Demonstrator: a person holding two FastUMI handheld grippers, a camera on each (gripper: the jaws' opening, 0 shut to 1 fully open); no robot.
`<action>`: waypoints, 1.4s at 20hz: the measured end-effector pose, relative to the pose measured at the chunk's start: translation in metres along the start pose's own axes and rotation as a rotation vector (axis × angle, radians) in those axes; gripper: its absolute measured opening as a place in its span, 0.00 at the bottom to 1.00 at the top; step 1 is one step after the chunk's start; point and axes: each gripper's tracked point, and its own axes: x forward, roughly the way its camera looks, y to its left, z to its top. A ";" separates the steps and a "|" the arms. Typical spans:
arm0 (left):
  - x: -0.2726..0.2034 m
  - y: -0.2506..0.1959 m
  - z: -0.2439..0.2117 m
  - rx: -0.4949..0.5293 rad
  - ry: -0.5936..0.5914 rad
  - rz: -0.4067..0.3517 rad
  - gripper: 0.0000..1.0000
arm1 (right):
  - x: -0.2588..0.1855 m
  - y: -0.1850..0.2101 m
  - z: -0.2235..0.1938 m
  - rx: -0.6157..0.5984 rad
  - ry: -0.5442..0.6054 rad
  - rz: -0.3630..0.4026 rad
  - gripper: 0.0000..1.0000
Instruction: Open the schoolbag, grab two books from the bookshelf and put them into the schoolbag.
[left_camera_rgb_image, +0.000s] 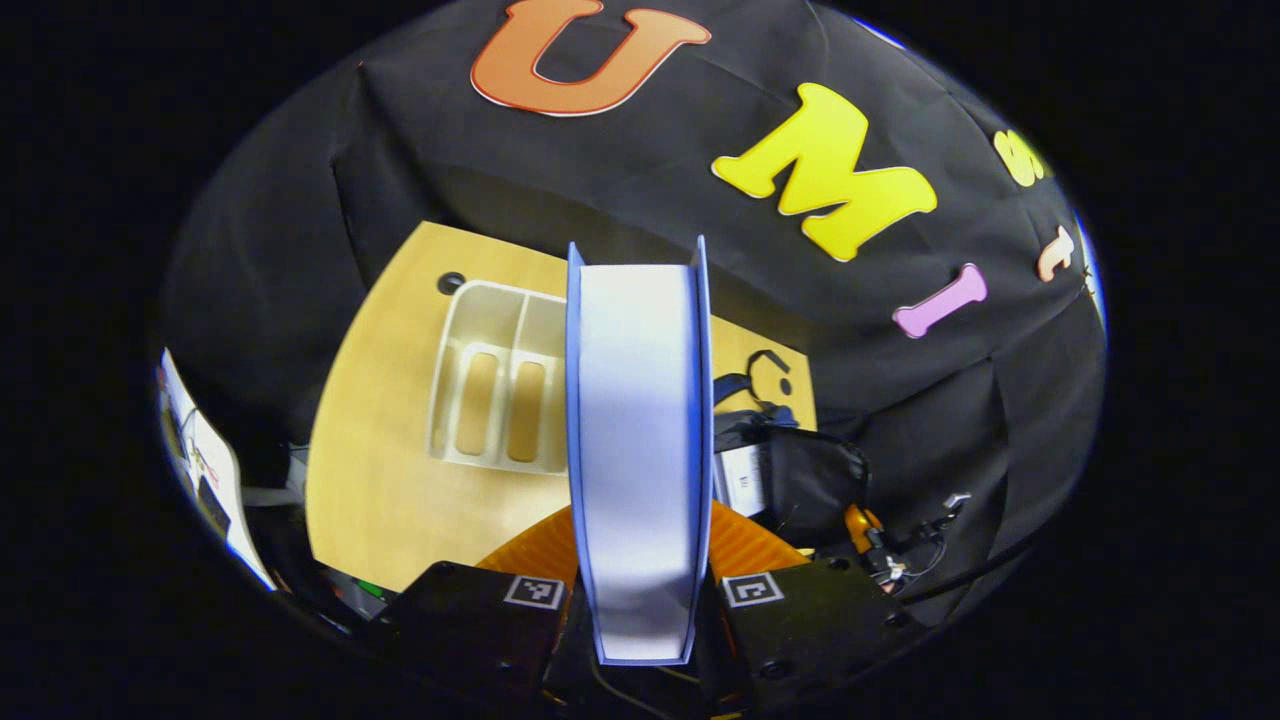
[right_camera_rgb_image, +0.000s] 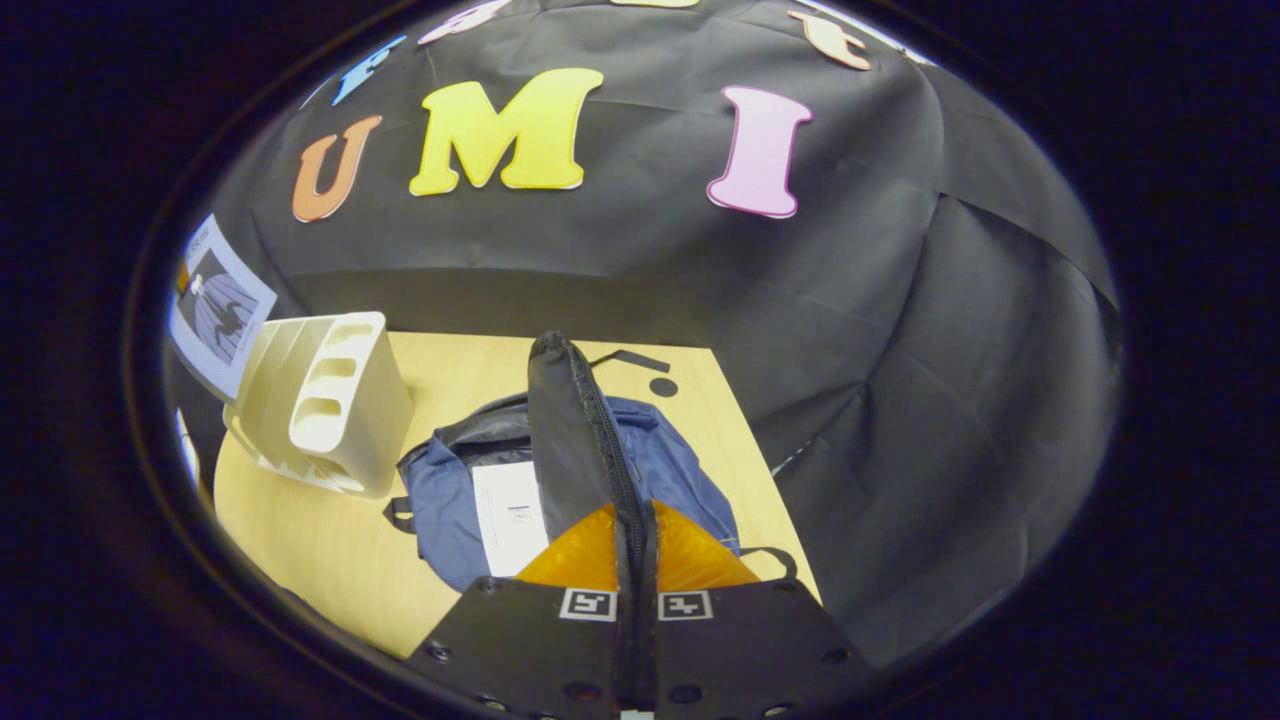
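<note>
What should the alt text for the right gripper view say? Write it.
The right gripper, shut on the black flap, holds it up from the blue schoolbag lying open on the wooden table. A white book sits inside the bag, and a cream bookshelf stands to its left.

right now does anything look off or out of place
Nothing looks damaged or spilled. The left hand-held gripper grips a book upright, the right one lifts the schoolbag's flap, and the bookshelf stands on the table.
</note>
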 end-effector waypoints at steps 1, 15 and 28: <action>0.005 -0.011 -0.004 -0.016 0.005 -0.050 0.43 | 0.000 -0.001 0.000 -0.003 0.001 -0.002 0.00; 0.149 -0.104 -0.091 -0.146 0.081 -0.391 0.41 | 0.008 -0.009 -0.008 -0.019 0.024 -0.015 0.00; 0.276 -0.134 -0.137 -0.134 0.077 -0.365 0.43 | 0.009 -0.023 -0.008 -0.004 0.045 -0.018 0.00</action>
